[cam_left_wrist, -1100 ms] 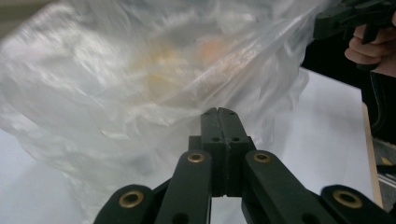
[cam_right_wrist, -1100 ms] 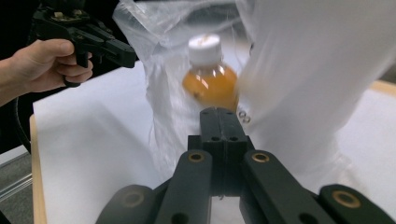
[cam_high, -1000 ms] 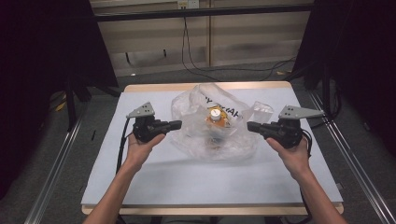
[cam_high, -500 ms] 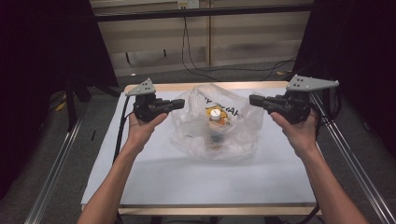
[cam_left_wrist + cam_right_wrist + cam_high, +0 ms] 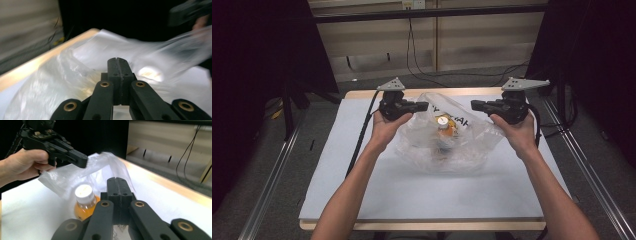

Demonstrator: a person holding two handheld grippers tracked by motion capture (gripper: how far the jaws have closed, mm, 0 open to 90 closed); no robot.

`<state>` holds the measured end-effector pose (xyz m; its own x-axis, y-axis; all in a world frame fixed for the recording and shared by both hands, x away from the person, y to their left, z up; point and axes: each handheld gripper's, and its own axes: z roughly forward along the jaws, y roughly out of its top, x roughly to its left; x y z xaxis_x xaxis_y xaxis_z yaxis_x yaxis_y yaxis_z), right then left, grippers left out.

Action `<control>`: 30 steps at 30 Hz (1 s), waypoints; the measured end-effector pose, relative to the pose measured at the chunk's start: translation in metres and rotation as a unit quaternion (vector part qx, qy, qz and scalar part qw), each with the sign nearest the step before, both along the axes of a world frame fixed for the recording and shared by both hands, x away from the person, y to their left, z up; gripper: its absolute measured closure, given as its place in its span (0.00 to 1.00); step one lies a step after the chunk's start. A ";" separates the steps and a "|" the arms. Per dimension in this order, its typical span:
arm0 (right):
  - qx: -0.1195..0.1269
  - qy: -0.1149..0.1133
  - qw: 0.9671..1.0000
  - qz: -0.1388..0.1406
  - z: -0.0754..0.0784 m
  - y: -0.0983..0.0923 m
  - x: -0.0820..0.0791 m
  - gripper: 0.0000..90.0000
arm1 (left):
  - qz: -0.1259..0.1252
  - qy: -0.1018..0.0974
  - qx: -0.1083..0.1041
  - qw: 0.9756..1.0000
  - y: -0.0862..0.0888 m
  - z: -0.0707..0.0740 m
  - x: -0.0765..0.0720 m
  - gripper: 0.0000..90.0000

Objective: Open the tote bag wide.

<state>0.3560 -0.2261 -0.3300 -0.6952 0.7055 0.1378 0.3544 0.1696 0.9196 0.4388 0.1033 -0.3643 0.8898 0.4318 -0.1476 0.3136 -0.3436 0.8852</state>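
My left gripper (image 5: 422, 106) and right gripper (image 5: 476, 105) are both clamped shut on opposite edges of the clear plastic bag (image 5: 472, 142), stretching it between them above the far half of the white table (image 5: 377, 192). An orange bottle (image 5: 443, 127) stands inside the bag.

The left claw (image 5: 117, 61) rises from the bottom edge, its two black jaws pressed together with only a thin seam between them. Just beyond the tips lies a clear plastic bag (image 5: 75, 75) — crumpled, blurred — spread over the white worktop (image 5: 200, 82), whose wooden edge runs along the left. A pale round cap (image 5: 149, 73) shows dimly through the film.
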 end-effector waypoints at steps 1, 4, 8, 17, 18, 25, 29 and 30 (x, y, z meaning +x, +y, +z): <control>-0.007 0.006 1.000 -0.004 -0.006 0.001 0.003 1.00 | 0.002 0.009 0.002 1.000 0.000 -0.009 0.002 1.00; -0.008 0.028 1.000 -0.010 -0.028 0.000 0.010 1.00 | 0.006 0.032 0.025 0.999 -0.002 -0.034 0.007 1.00; -0.020 0.062 0.998 -0.014 -0.065 0.003 0.016 1.00 | 0.009 0.048 0.059 0.997 -0.007 -0.058 0.009 1.00; -0.073 0.126 0.989 -0.011 -0.134 0.010 0.023 1.00 | -0.003 0.072 0.118 0.990 -0.012 -0.100 0.004 1.00; -0.087 0.130 0.988 -0.009 -0.140 0.011 0.023 1.00 | 0.002 0.076 0.111 0.991 -0.011 -0.105 0.003 1.00; -0.092 0.147 0.985 -0.010 -0.162 0.000 0.021 1.00 | 0.014 0.096 0.109 0.989 0.015 -0.124 0.001 1.00; -0.098 0.140 0.985 -0.023 -0.162 -0.007 0.019 1.00 | 0.019 0.082 0.134 0.987 0.025 -0.120 -0.001 1.00; -0.102 0.137 0.985 -0.024 -0.162 -0.008 0.019 1.00 | 0.023 0.079 0.137 0.987 0.028 -0.120 -0.002 1.00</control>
